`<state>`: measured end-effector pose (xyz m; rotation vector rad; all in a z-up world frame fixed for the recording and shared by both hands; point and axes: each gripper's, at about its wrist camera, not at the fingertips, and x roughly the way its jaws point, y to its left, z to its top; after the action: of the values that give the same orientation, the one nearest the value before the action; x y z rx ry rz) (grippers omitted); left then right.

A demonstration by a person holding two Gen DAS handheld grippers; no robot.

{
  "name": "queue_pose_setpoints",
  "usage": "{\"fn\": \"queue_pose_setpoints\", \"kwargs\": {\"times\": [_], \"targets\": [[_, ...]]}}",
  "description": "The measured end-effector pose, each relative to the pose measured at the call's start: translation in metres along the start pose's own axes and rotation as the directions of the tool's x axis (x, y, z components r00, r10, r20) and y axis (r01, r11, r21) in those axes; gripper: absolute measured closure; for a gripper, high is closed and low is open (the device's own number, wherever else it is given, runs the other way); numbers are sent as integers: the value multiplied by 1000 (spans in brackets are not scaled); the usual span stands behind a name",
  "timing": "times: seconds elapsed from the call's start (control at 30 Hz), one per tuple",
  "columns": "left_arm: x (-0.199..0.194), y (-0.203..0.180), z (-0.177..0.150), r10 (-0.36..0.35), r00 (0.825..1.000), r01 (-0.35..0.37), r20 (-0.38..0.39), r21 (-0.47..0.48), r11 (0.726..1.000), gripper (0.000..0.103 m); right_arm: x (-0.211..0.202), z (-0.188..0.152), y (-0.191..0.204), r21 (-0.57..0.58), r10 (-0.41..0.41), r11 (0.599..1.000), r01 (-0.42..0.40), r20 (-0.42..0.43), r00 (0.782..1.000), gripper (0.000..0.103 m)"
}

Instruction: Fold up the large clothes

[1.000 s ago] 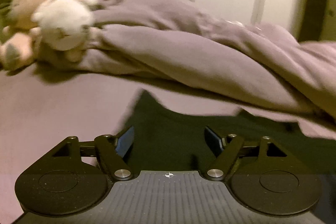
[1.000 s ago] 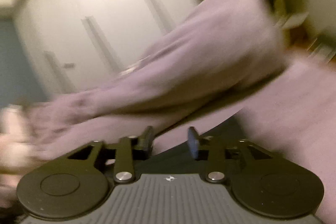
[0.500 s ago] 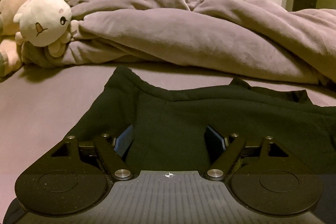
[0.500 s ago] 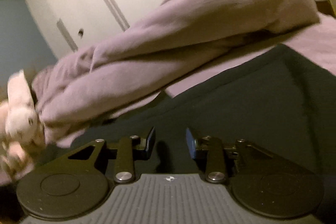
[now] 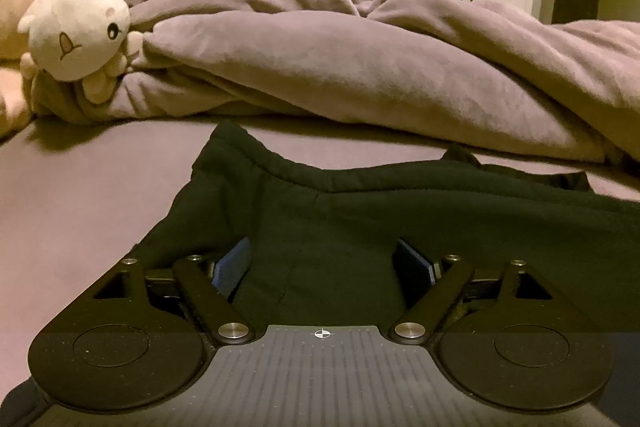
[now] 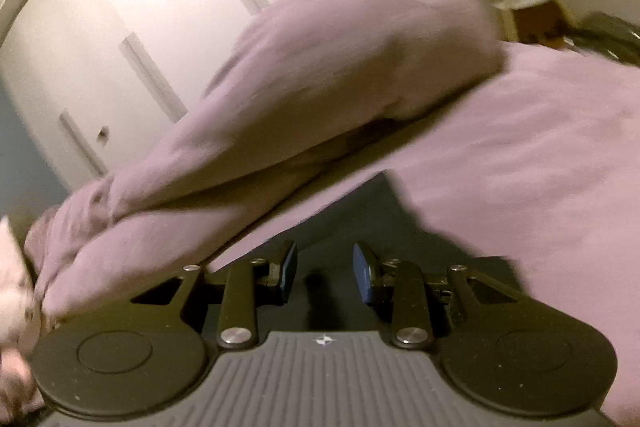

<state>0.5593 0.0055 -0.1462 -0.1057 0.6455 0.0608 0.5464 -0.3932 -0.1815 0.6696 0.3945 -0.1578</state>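
Bed (image 5: 80,195): dark garment (image 5: 360,223) now laid flat; left gripper (image 5: 324,267) jaws opening, releasing; right gripper (image 6: 325,273) jaws narrowly apart over cloth.

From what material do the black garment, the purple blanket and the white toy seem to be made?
Black garment: probably thick cotton knit, matte, with a stitched, gathered band at its edge. Purple blanket: likely fleece or plush, with a soft sheen and rounded, bulky folds. White toy: plush fabric, stuffed, with a fuzzy surface and a stitched face.
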Motion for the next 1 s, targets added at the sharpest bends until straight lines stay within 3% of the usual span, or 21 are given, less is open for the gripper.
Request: {"fn": "queue_pose_setpoints", "kwargs": {"times": [0.07, 0.27, 0.37, 0.47, 0.53, 0.67, 0.77, 0.9, 1.0], "targets": [[-1, 2, 0, -8, 1000, 8, 0, -9, 1000, 16, -3, -1, -14, 65, 4, 998, -4, -1, 1000, 73], [-30, 13, 2, -9, 1000, 10, -28, 26, 1000, 18, -19, 4, 4, 0, -76, 997, 76, -36, 996, 69], [-64, 25, -10, 11, 1000, -10, -14, 94, 995, 18, -55, 4, 4, -17, -10, 1000, 8, -92, 996, 66], [-99, 45, -29, 39, 999, -38, -9, 120, 992, 17, -105, -8, 5, -112, 10, 993, -24, -126, 992, 65], [-122, 64, -42, 45, 998, -41, -41, 80, 996, 17, -136, -17, 2, -125, 45, 990, -63, -143, 989, 65], [-159, 101, -66, -62, 995, 58, -82, -57, 997, 17, -201, -42, -14, -70, 112, 990, -123, -144, 983, 64], [-170, 112, -72, -153, 983, 142, -106, -101, 985, 17, -228, -59, -17, -106, 76, 990, -93, -152, 985, 64], [-172, 115, -70, -197, 977, 188, -83, -108, 976, 17, -244, -72, -20, -112, 33, 992, -51, -160, 987, 64], [-159, 122, -65, -177, 979, 160, -98, -154, 975, 18, -251, -75, -26, -32, 51, 998, -58, -178, 983, 64]]}}
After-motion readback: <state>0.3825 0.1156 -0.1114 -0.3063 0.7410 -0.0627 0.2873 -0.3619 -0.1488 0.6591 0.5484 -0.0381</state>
